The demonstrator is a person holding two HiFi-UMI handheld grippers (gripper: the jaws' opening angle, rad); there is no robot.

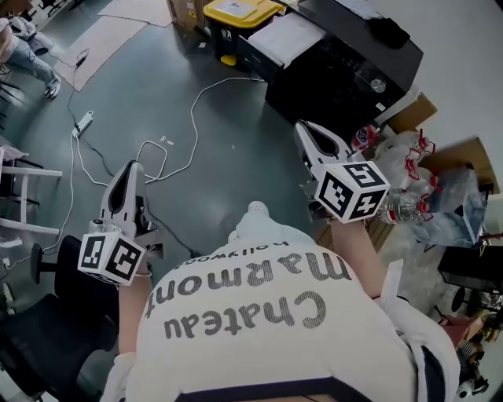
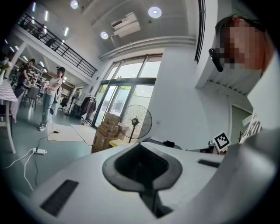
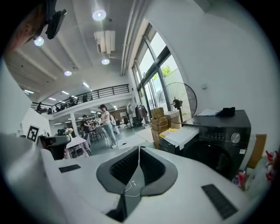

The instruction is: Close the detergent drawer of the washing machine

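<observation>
The black front-loading washing machine [image 1: 354,67] stands at the top right of the head view, its round knob [image 1: 378,85] facing me. It also shows at the right of the right gripper view as the washing machine [image 3: 223,144]. A white flat part [image 1: 287,38] juts out at its far front corner; I cannot tell whether this is the drawer. My right gripper [image 1: 302,126] is shut and empty, held in the air short of the machine. My left gripper [image 1: 132,165] is also shut and empty, over the floor to the left. Neither touches anything.
White cables and a power strip [image 1: 82,119] lie on the grey floor. A yellow-lidded box [image 1: 236,12] sits left of the machine. Bags and plastic bottles [image 1: 409,184] pile up at the right. A black office chair [image 1: 47,330] is at lower left. A standing fan [image 2: 135,122] is beyond.
</observation>
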